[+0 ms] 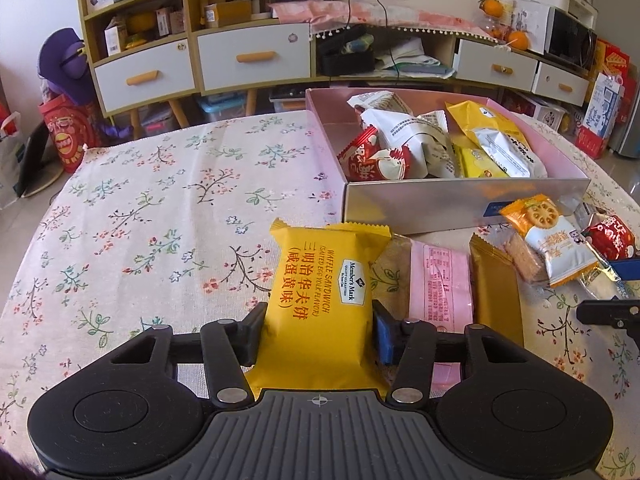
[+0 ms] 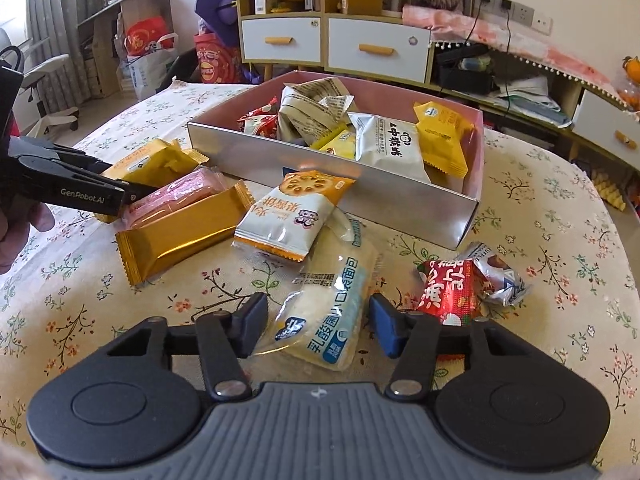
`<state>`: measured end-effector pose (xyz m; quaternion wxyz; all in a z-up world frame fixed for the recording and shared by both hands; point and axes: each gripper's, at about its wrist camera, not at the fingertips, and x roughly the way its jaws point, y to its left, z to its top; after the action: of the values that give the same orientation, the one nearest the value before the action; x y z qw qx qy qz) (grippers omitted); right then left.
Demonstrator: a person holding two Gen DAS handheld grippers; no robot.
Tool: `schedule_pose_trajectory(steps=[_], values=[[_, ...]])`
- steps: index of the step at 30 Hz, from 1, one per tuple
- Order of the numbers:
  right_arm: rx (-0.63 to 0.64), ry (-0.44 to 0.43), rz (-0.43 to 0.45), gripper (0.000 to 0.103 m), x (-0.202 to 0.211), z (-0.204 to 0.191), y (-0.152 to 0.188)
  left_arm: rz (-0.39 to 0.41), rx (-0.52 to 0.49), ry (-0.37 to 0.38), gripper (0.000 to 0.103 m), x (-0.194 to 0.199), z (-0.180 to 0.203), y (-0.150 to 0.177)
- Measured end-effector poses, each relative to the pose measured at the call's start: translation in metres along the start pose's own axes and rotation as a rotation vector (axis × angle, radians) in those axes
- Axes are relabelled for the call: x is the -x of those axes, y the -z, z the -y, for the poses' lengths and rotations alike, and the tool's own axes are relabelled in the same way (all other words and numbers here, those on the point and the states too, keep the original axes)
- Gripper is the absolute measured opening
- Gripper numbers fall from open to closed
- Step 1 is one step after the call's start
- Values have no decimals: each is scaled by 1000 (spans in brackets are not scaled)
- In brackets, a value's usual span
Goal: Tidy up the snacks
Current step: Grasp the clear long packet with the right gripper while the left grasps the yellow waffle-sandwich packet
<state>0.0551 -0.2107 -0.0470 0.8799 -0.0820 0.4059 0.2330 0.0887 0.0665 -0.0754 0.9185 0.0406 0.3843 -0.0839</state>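
Across the upper right of the left wrist view sits the pink-lined snack box (image 1: pixel 460 200), already part filled with wrapped packets, on the floral tablecloth (image 1: pixel 160 208); I read this as the pick-up step, with both tools settling onto loose snacks in front of the box. Below the box, centre frame, lies the yellow waffle sandwich packet (image 1: pixel 320 300), and my left gripper (image 1: pixel 316 332) has it between its pads, which look pressed against both long edges, about a third open. Just beside it to the right lie a pink packet (image 1: pixel 440 284) and a gold packet (image 1: pixel 494 288). Lower centre of the right wrist view, my right gripper (image 2: pixel 314 328) straddles a clear-wrapped lactic-acid bread roll (image 2: pixel 332 308); the left pad touches the wrapper's edge, while the blue right pad stands a little clear, so I judge it not yet gripped. A lotus-root cracker packet (image 2: pixel 292 212) overlaps the roll's far end, and a red candy packet (image 2: pixel 448 292) lies near on the right. Next, I judge, the right jaws must finish pinching, then both lift cleanly and carry forward over the box's near wall, the roll sliding out from under the cracker packet without dragging it.
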Motion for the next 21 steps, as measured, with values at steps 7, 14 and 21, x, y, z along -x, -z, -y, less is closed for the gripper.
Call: schedule_pose_trajectory(steps=[7,14,21], values=[[24,-1,5,31,2,-3,-5,-4,0,-22,41,4,3,0],[22,-3,41,18,10,-1,-12,-11,12,-14,40,10,4,-2],[17,-3,56,12,13,0,-18,4,22,-8,40,20,7,-7]])
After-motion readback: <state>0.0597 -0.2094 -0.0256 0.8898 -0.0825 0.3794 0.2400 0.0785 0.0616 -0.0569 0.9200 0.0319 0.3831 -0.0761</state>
